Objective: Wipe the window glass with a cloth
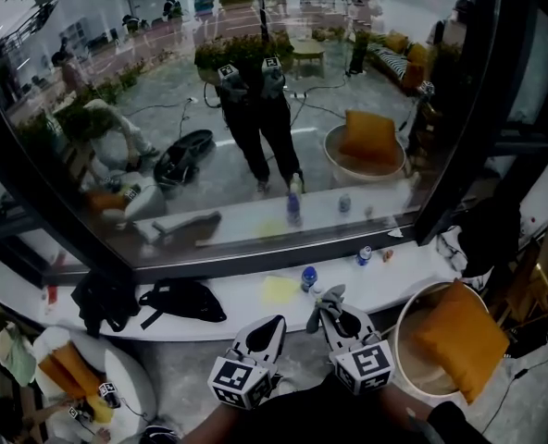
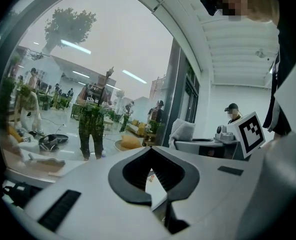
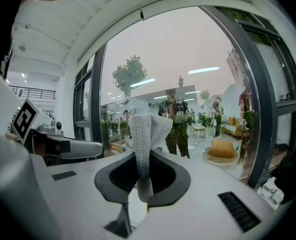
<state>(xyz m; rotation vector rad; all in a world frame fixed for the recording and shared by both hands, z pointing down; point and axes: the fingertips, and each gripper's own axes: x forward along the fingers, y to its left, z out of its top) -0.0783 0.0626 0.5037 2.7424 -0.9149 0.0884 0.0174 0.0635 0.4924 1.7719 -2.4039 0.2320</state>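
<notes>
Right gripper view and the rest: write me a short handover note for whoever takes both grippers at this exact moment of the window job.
Left gripper: jaws together, nothing between them, held low next to the other one.
Right gripper: shut on the grey cloth, which stands up out of the jaws.
Window glass: straight ahead, beyond the white sill; the cloth is not touching it.
Done: cloth is in hand. No wiped patch can be made out on the glass.
Left: raise the cloth to the glass and wipe it.
</notes>
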